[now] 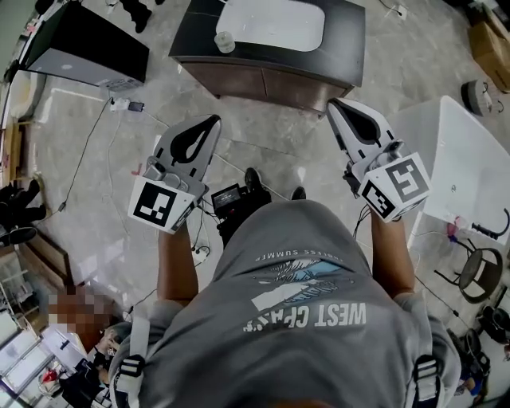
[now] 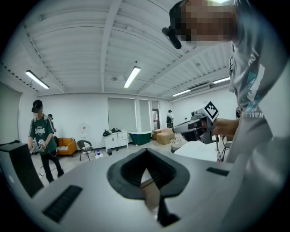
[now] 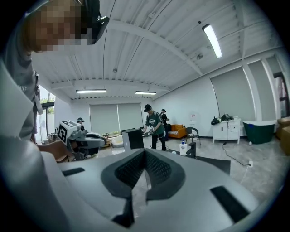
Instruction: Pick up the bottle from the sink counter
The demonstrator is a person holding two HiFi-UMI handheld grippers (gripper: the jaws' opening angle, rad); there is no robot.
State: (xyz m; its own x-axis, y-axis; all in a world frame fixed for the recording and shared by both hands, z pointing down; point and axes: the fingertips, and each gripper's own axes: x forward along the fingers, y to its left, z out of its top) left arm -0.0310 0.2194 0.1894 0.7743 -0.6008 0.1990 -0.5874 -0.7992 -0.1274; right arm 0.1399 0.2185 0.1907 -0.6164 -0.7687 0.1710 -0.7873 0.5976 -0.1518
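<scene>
The task is judged to be at its very start: nothing has been picked up. In the head view a small pale round thing, taken to be the bottle (image 1: 225, 41) seen from above, stands on the sink counter (image 1: 195, 28) at the upper middle of the frame, just left of the white basin (image 1: 271, 24).

The left gripper (image 1: 212, 121) is held at the middle left of the frame and the right gripper (image 1: 334, 106) at the middle right, both pointed up the frame toward the counter and both well apart from the bottle. In each gripper view the jaws are seen pressed together with nothing between them, so both tongs are closed and empty. Neither gripper view shows the counter.

What is left is judged to be the whole job: the counter has to be approached, one pair of jaws opened, set around the bottle, closed and raised.

On the grey shirt (image 1: 303, 295) in the lower half of the head view, large pale letters are read upside down as "WEST COAST", with a smaller line above them that appears to read "ENDLESS SUMMER". In the left gripper view, part of the word "SUMMER" is made out on the same shirt at the right edge. The marker cubes carry only black-and-white square patterns. No label can be read on the bottle.
</scene>
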